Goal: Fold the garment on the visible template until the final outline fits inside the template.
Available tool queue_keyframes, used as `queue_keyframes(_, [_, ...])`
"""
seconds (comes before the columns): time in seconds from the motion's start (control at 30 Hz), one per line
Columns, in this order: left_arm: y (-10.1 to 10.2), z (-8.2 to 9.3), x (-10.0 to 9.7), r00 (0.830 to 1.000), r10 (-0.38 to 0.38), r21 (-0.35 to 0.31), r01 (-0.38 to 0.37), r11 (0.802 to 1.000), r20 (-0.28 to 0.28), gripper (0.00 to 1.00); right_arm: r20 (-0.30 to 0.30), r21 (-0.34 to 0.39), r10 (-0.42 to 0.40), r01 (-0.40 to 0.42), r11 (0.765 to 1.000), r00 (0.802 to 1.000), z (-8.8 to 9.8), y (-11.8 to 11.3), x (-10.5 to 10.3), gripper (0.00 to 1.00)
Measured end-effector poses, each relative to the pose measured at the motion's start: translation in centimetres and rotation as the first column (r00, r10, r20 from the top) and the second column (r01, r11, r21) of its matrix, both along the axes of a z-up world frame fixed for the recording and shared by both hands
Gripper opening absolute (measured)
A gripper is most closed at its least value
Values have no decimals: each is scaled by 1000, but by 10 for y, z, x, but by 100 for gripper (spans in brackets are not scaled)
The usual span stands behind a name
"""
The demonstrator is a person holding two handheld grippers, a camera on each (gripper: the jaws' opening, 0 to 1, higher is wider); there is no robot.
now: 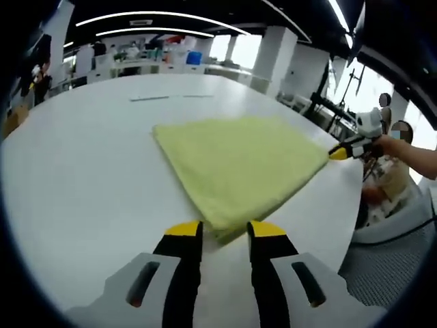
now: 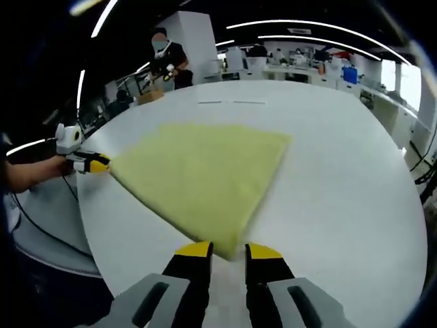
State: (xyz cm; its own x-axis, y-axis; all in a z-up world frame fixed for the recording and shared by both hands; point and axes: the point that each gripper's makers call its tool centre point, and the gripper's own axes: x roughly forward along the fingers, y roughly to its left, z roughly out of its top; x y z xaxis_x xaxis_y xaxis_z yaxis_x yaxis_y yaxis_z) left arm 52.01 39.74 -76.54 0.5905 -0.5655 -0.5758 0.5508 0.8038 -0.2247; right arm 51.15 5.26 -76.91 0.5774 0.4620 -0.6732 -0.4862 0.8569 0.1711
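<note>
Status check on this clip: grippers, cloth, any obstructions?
Left gripper and right gripper open, each at a near corner of the yellow cloth. Cloth flat on white table. Nothing in the way.

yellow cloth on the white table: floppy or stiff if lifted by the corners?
Probably floppy: the yellow cloth lies flat and follows the white table, with soft, slightly wavy edges. It looks fuzzy like a towel, so likely light and not slippery. With the left gripper and right gripper each at a corner, the middle would likely sag.
</note>
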Motion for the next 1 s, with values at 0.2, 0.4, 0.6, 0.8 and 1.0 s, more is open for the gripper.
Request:
queue_keyframes(0.2, [1, 16, 3, 999, -2, 5, 1, 1000, 53, 49, 26, 43, 30, -31, 999, 999, 15, 10, 0, 47])
queue_keyframes(0.4, [1, 34, 3, 995, -7, 11, 6, 1000, 102, 68, 51, 47, 70, -72, 996, 996, 28, 20, -2, 71])
queue_keyframes(0.6, [2, 47, -3, 993, 8, -10, -7, 1000, 117, 81, 90, 79, 101, -108, 991, 991, 51, 34, -6, 90])
queue_keyframes(0.8, [9, 61, -6, 991, 49, -35, -45, 998, 128, 98, 131, 105, 99, -113, 988, 987, 71, 42, -8, 99])
queue_keyframes(1.0, [16, 72, -10, 989, 65, -49, -59, 997, 131, 99, 155, 112, 105, -124, 986, 982, 83, 47, -12, 99])
